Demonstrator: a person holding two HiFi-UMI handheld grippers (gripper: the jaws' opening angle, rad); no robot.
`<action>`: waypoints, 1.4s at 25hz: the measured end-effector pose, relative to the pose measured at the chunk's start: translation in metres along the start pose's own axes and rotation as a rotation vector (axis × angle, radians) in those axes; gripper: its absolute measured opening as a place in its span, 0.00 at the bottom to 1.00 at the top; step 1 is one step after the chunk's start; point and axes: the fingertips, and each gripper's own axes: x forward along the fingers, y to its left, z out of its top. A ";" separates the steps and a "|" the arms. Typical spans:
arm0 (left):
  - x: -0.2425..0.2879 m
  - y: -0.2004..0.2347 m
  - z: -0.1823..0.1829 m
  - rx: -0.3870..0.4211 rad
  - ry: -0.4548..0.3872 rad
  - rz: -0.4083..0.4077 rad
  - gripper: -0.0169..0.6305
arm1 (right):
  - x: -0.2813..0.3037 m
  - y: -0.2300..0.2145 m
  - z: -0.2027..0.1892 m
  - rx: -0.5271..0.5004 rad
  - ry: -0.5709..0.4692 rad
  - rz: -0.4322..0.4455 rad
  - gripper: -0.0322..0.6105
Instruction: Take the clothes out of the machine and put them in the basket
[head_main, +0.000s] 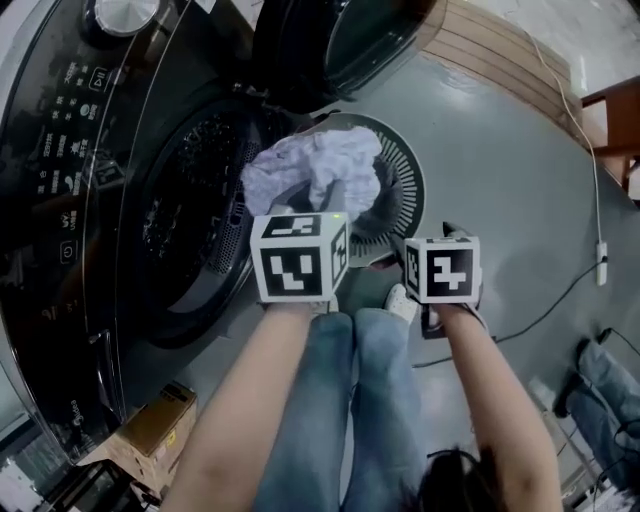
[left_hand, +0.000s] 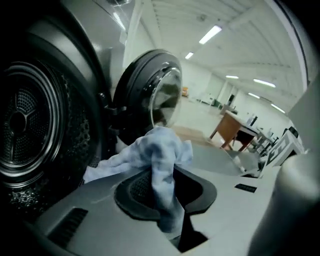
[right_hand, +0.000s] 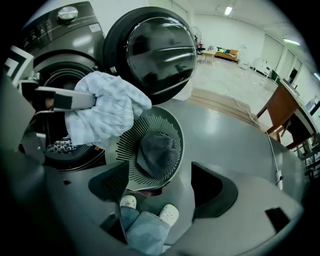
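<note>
Left gripper view: left gripper (left_hand: 167, 197) was clamped on one pale blue cloth (left_hand: 160, 150). The cloth was pinched between the jaws and bunched up above them. This view alone showed the drum (left_hand: 25, 125) interior, at left. It did not show the basket.

Right gripper view: right gripper (right_hand: 162, 185) was wide open with nothing gripped. Past the gap were the basket (right_hand: 172, 120) rim and two white shoes (right_hand: 169, 214). Only this view showed one dark grey garment (right_hand: 157, 152) lying in the basket. In the head view the cloth covered that spot. It also showed the left gripper from the side, with the cloth wrapped around its tips.

Head view: both grippers sat side by side above the person's legs (head_main: 345, 400), left one closer to the machine (head_main: 100, 150). The right gripper was just beside the basket's near rim, apart from the cloth.

Counts:
- 2 grippers
- 1 machine, with its door (right_hand: 150, 47) swung open
- 1 round slatted basket
- 1 held cloth
- 1 garment in the basket

Cloth position: in the air at the left gripper's tips, outside the drum. It hung between the machine opening and the basket, overlapping the basket's machine-side rim. The basket stood on the grey surface (head_main: 500, 150) right in front of the machine.
</note>
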 end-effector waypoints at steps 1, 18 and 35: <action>-0.001 -0.007 0.006 0.002 -0.014 -0.020 0.14 | -0.001 -0.003 -0.001 0.004 0.000 -0.003 0.65; 0.009 -0.010 -0.017 0.193 0.106 0.043 0.65 | -0.010 -0.024 -0.009 0.055 -0.035 -0.014 0.65; -0.121 -0.008 0.006 0.169 0.131 0.002 0.65 | -0.147 0.033 0.024 0.085 -0.141 0.057 0.65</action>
